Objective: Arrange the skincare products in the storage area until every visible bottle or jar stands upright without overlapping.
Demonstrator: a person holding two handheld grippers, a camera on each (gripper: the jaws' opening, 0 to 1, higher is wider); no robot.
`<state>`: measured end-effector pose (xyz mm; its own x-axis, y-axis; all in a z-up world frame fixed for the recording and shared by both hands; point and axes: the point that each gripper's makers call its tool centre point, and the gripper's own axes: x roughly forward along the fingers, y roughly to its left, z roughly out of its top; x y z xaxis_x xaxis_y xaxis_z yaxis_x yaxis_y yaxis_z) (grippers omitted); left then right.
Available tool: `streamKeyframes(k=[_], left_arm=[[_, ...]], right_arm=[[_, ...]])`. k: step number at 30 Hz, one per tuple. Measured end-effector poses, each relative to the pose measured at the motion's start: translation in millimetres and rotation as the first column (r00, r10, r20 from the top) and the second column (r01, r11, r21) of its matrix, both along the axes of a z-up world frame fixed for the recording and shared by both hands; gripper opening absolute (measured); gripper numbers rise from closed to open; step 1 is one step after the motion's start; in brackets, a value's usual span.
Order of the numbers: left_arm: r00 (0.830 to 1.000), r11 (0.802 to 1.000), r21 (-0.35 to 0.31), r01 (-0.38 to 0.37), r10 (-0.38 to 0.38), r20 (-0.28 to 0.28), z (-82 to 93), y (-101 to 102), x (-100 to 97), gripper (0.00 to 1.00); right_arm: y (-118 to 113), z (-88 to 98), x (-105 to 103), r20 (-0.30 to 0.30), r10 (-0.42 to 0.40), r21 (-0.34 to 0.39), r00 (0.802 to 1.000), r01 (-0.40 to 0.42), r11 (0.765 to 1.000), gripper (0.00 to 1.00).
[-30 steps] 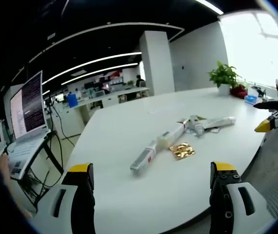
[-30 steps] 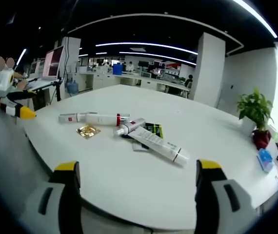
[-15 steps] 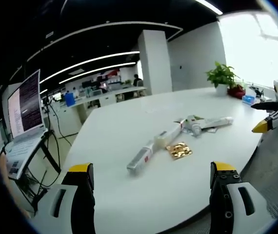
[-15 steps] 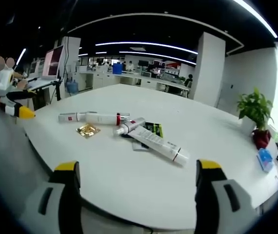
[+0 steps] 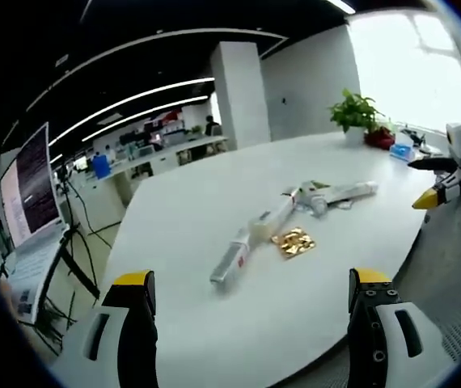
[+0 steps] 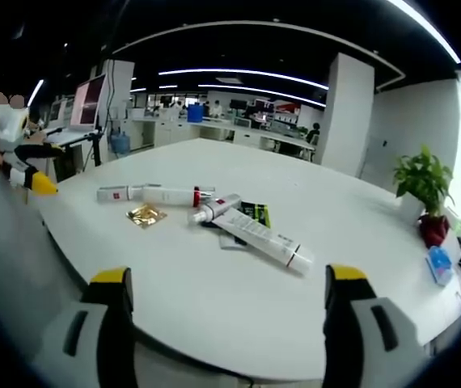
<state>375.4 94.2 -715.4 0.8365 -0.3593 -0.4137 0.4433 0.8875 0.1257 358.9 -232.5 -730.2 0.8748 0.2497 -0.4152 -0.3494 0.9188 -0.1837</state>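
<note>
While both grippers hung over the near edge of the white bench (image 6: 214, 299), nothing was held in either of them. Seen from the right gripper view, the left gripper (image 6: 32, 182) showed at the far left edge with a yellow tip, off the bench; from this view I could not tell how its fingers stood. Beside it on the bench lay a white tube with a red label (image 6: 145, 195), flat on its side, and just in front of that a small gold foil sachet (image 6: 145, 216). Further right a second tube with a grey cap (image 6: 213, 209) lay tilted, its body touching a dark green packet (image 6: 255, 215). A long white tube with a red band (image 6: 264, 240) lay slanting toward the right, overlapping the packet's edge. The right gripper (image 6: 222, 323) had its fingers wide apart with bare bench between them. At the far right stood a potted plant (image 6: 423, 187). From the left gripper view, a laptop (image 5: 27, 202) stood at the left, the left gripper's own fingers (image 5: 136, 311) were spread apart over bare bench, and the tubes lay in a loose row, none upright
</note>
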Motion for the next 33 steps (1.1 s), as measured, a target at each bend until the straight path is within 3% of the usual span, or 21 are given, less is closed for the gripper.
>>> streamKeyframes(k=[2, 9, 19, 33], left_arm=[[0.998, 0.999, -0.001, 0.039, -0.039, -0.041, -4.7, -6.2, 0.9, 0.97], [0.988, 0.990, 0.046, 0.133, -0.129, -0.084, -12.2, -21.8, 10.5, 0.97], [0.972, 0.971, 0.085, 0.222, -0.213, -0.103, -3.5, -41.1, 39.3, 0.97], [0.936, 0.925, 0.167, 0.340, -0.317, -0.152, 3.3, -67.3, 75.6, 0.92]], right_arm=[[-0.4, -0.2, 0.0, -0.001, -0.002, -0.001, 1.000, 0.002, 1.000, 1.00], [-1.0, -0.6, 0.0, -0.002, -0.004, -0.003, 1.000, 0.004, 1.000, 0.99], [-0.7, -1.8, 0.0, -0.007, -0.001, -0.001, 1.000, 0.001, 1.000, 0.99], [0.3, -2.2, -0.4, -0.011, 0.001, 0.006, 1.000, -0.001, 1.000, 0.99]])
